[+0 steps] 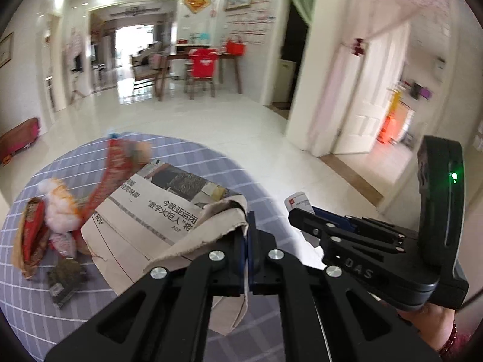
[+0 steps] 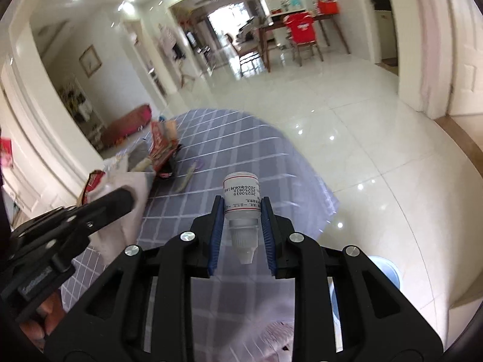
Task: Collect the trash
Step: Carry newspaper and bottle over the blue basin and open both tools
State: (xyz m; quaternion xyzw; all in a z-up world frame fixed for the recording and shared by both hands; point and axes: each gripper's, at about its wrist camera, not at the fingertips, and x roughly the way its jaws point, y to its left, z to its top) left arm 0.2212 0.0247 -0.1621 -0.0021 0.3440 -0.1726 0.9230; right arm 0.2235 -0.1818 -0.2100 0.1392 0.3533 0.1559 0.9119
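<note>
My left gripper (image 1: 247, 235) is shut on the edge of a folded newspaper (image 1: 157, 211) that lies on the grey checked tablecloth (image 1: 181, 150). My right gripper (image 2: 242, 211) is shut on a small white plastic bottle (image 2: 241, 196), cap end toward the camera, held above the cloth's right side. The right gripper also shows in the left wrist view (image 1: 305, 211), holding the bottle (image 1: 299, 200). Red snack wrappers (image 1: 33, 235) and white-orange crumpled trash (image 1: 60, 208) lie left of the newspaper. A long red wrapper (image 1: 111, 169) rests on the newspaper's far corner.
A dark sachet (image 1: 65, 277) lies near the cloth's front left. A blue-rimmed white bin (image 2: 383, 271) stands on the tiled floor under my right gripper. A dining table with chairs (image 1: 199, 63) is far back. A white door (image 1: 362, 90) is at right.
</note>
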